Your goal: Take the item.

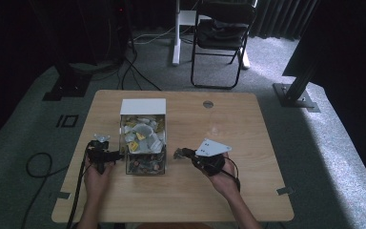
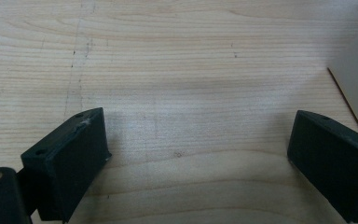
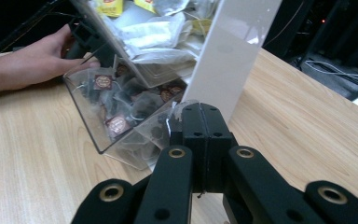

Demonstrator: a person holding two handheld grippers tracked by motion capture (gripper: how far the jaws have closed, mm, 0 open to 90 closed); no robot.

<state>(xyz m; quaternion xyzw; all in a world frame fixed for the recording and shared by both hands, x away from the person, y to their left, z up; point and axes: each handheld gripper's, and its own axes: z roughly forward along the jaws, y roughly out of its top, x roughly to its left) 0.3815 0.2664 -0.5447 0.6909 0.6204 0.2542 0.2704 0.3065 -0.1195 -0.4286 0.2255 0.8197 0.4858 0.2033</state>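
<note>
Pale wood-grain worktop [image 1: 209, 138], clear box [image 1: 143, 143] with white lid, yellow and brown-labelled tea bags [image 3: 116, 123], black hand-held grippers.

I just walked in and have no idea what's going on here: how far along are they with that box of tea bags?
Hard to say without a stated goal. The clear box on the table is full of tea bags. In hand: the right gripper is shut right beside it, with something pale at its tip, perhaps a bag. The left gripper is open over bare wood. No bags lie out on the table.
</note>
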